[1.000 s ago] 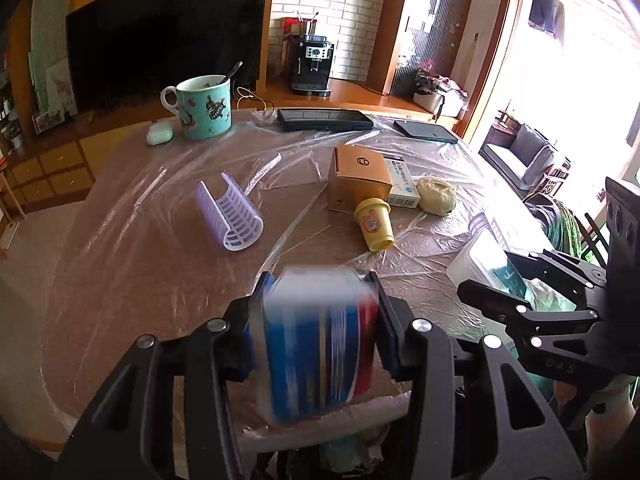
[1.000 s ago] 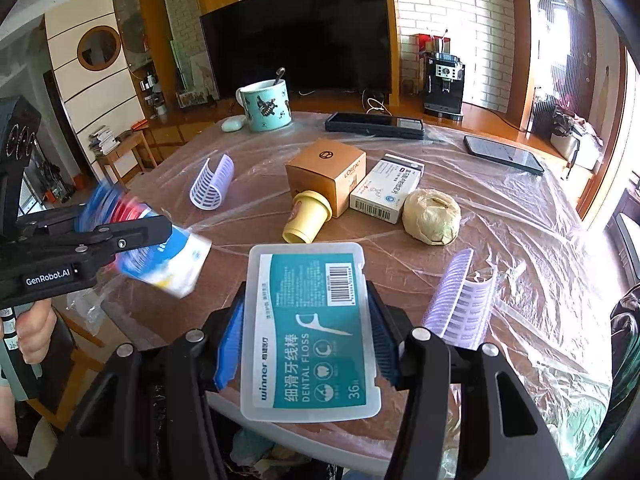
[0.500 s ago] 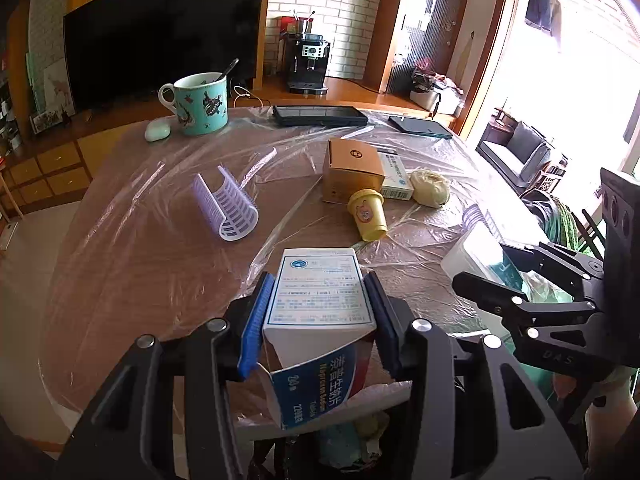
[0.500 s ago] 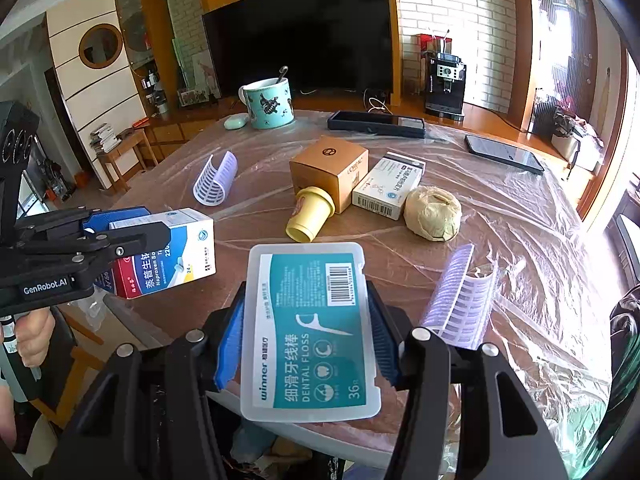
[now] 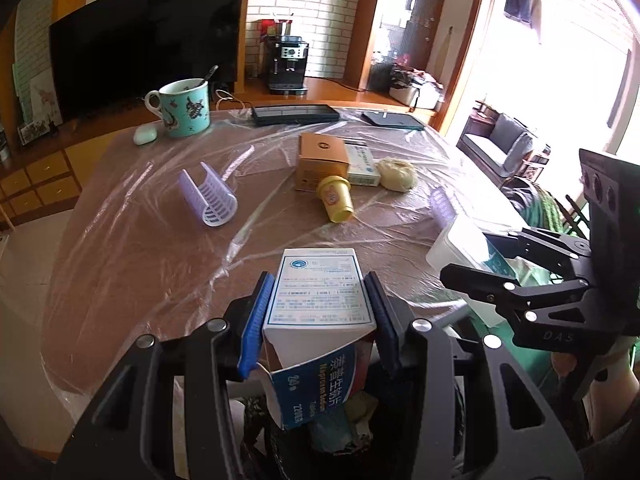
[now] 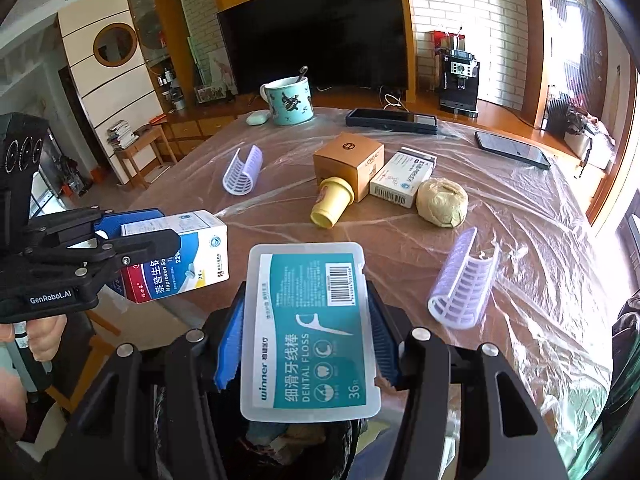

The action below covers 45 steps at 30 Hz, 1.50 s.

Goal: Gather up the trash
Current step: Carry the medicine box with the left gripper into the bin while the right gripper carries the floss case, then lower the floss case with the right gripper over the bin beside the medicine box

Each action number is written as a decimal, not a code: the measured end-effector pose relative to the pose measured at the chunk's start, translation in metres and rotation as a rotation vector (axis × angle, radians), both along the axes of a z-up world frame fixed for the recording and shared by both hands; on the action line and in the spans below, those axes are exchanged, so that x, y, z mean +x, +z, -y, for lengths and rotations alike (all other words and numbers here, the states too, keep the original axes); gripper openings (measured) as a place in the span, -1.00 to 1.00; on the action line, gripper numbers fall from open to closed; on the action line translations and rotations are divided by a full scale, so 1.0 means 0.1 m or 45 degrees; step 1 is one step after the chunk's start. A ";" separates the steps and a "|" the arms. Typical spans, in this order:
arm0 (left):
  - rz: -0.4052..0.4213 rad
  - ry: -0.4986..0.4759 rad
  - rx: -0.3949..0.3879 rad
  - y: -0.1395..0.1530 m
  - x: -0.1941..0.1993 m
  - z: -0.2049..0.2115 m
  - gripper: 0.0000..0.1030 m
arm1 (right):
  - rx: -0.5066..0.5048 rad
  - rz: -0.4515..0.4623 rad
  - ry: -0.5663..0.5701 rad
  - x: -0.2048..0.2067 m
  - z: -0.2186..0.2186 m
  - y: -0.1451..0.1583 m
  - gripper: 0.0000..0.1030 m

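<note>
At the tabletop's (image 5: 120,280) 6 o'clock edge: both tools, each closed on a find.
Left tool (image 5: 320,312): clamps a cardboard pill box (image 5: 320,292), flap torn open, long axis toward 12 o'clock.
Right tool (image 6: 306,332): clamps a flat translucent plastic floss case (image 6: 310,324), rounded corners, long axis toward 12 o'clock.
Cover: crinkled clear film.
Below: trash bin (image 5: 340,436).

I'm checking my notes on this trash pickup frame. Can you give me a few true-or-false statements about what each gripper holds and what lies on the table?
1. The left gripper holds a medicine box. True.
2. The right gripper is empty. False: it grips a dental floss case.
3. The yellow cup stands upright. False: it lies on its side.
4. A spoon sits in the teal mug. True.
</note>
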<state>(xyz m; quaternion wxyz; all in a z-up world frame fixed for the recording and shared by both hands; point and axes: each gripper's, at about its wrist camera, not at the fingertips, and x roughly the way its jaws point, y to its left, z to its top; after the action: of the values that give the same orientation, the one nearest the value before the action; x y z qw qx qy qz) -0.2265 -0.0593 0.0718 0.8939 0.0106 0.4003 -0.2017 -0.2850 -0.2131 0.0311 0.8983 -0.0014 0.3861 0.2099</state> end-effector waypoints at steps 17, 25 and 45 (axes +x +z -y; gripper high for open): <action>-0.017 -0.119 -0.019 0.04 -0.41 0.06 -0.08 | 0.009 -0.013 0.040 -0.42 0.05 0.06 0.04; -0.042 -0.151 0.015 -0.05 -0.56 0.11 -0.08 | -0.005 -0.046 0.065 -0.60 0.03 -0.02 0.04; -0.139 -0.183 0.083 -0.39 -0.72 0.19 -0.08 | -0.046 -0.131 0.094 -0.74 -0.05 -0.28 0.04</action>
<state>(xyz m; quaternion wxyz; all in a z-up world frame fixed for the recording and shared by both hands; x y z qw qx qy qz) -0.2981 -0.0781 0.0324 0.8532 0.0572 0.4529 -0.2524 -0.3591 -0.2080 0.0027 0.8687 -0.0213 0.4352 0.2357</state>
